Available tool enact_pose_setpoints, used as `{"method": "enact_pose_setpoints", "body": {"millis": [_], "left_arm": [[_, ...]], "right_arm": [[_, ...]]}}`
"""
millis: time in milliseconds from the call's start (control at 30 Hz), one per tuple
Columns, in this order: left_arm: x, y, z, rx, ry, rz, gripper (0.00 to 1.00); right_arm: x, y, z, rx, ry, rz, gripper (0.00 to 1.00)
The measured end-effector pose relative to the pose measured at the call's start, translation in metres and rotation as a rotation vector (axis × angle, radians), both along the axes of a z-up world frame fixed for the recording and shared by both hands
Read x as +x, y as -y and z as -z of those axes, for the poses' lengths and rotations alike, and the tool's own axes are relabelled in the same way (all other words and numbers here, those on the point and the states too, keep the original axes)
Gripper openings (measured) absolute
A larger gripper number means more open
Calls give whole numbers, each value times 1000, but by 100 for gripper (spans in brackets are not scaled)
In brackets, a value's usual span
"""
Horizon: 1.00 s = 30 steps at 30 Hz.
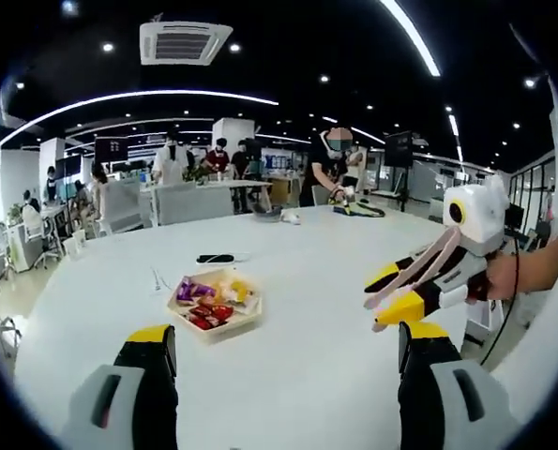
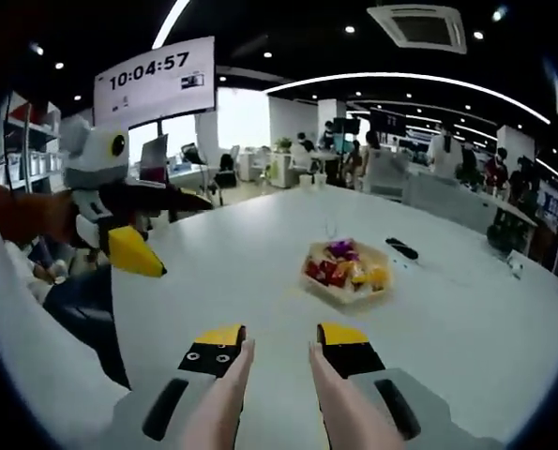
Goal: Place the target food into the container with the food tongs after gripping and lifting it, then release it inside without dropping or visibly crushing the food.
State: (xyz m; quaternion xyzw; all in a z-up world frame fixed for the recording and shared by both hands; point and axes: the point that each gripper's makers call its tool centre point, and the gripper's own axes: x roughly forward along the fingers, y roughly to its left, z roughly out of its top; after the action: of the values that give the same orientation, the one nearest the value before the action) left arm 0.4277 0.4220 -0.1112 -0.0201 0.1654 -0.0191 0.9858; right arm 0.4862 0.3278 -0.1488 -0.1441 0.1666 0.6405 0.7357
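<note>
A shallow beige container (image 1: 246, 323) (image 2: 377, 291) sits mid-table, holding several wrapped foods in purple, red and yellow. My left gripper (image 1: 288, 342) is open on the near side of it, with nothing between its jaws. My right gripper (image 2: 280, 339) is shut on pale pink food tongs (image 2: 224, 398), whose two arms stand apart and point toward the container from some distance. In the left gripper view the right gripper (image 1: 396, 292) comes in from the right with the tongs (image 1: 419, 267) angled down to the left. The left gripper (image 2: 138, 246) shows at the left of the right gripper view.
The round white table (image 1: 297, 253) (image 2: 260, 244) carries a black flat object (image 1: 218, 258) (image 2: 402, 248) beyond the container and a green-black item (image 1: 358, 211) at the far edge. Several people stand by desks at the back. A clock screen (image 2: 155, 82) hangs overhead.
</note>
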Motion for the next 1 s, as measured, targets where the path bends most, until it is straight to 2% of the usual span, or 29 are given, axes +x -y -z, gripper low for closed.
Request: {"method": "enact_pose_setpoints", "body": {"millis": [33,67,200,300,433,533,667,700,733,800,900,933,1000], "left_arm": [[0,0,0,-4,-1,1,100],[0,-6,4,-56,-17,48,100],[3,-12,-7,-73,28,101,99],[4,-14,-18,-71,75,169,94],[4,-18,-20,-102,85,222,93],[3,-20,-19,-127,87,266,89],[0,-19,-19,-164,94,317,88],[-4,-11,-20,-229,94,382,87],[-6,-7,-22,-265,100,415,86],[-11,-1,-27,-338,115,489,81],[-15,2,-34,-413,131,532,71],[-17,3,-42,-468,149,551,67],[-19,2,-51,-531,176,568,60]], "right_arm": [[0,0,0,-1,4,-4,30],[-5,-11,-8,-19,0,-10,30],[-9,-24,-23,17,-29,-8,30],[-14,-38,-36,80,-105,6,30],[-15,-45,-43,88,-102,34,30],[-24,-51,-53,141,-171,31,30],[-34,-58,-68,198,-217,11,30],[-36,-59,-70,207,-227,9,30],[-38,-60,-73,221,-238,5,30],[-51,-66,-92,309,-300,-31,30],[-57,-69,-98,334,-324,-47,30],[-60,-70,-101,347,-337,-56,30],[-65,-73,-109,392,-372,-72,30]]}}
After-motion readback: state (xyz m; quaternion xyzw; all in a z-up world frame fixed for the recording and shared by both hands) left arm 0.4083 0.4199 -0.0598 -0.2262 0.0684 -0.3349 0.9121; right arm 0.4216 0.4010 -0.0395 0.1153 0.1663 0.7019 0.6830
